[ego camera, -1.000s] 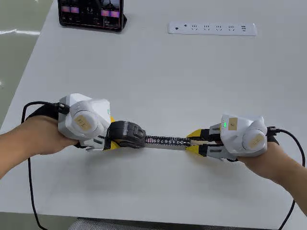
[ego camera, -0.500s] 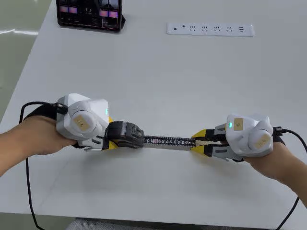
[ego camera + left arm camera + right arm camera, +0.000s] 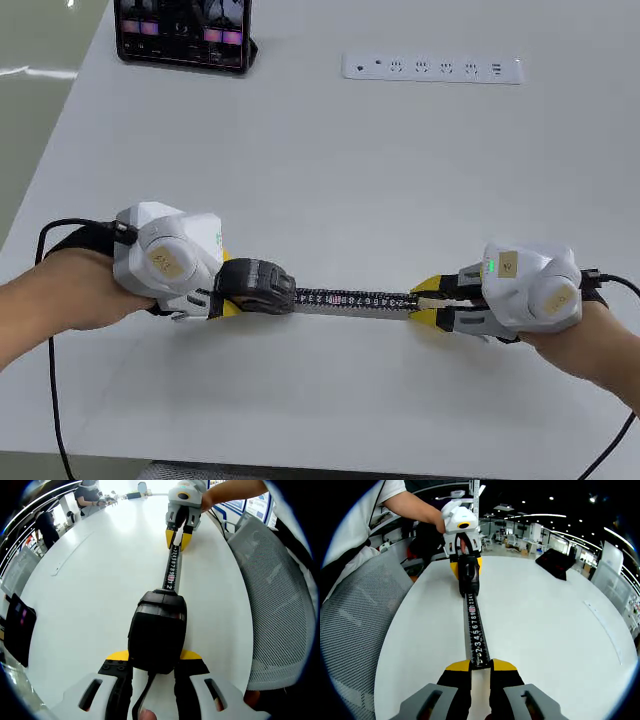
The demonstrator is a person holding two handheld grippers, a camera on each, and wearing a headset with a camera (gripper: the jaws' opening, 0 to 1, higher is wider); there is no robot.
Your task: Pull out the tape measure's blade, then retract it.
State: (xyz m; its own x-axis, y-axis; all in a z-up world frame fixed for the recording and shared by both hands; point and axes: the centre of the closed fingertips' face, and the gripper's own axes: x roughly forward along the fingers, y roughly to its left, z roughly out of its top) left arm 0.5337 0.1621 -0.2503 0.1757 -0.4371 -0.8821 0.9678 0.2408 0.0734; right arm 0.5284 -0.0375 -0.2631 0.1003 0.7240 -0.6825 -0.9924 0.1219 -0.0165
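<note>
My left hand-held gripper (image 3: 155, 656) is closed on the black case of the tape measure (image 3: 157, 627), its yellow-tipped jaws clamping the two flanks near the rear. My right hand-held gripper (image 3: 480, 666) is pinched narrow on the free end of the blade (image 3: 476, 632), where the low numerals begin. The case sits at the left of the table (image 3: 330, 180), near its front edge. The blade runs straight from the case mouth to the right hand-held gripper, low over the table; whether it touches I cannot tell.

The step in hand, as I judge it, is the draw: a short length is out, and retraction is not yet begun. To do it well, I should pull the right hand-held gripper along the blade's own line, level with the case mouth. The left should brace the case against sliding or yawing. A sideways or upward pull would likely kink the blade or drag its end from the jaws. For the return, I judge it wiser to feed the blade back under the pinch than to let it snap home.

Farther out, a power strip (image 3: 432, 68) and a dark screen device (image 3: 182, 25) lie at the far edge, and a mesh chair (image 3: 272, 605) stands beside the table. All are well apart from the blade, and none stands in its path.
</note>
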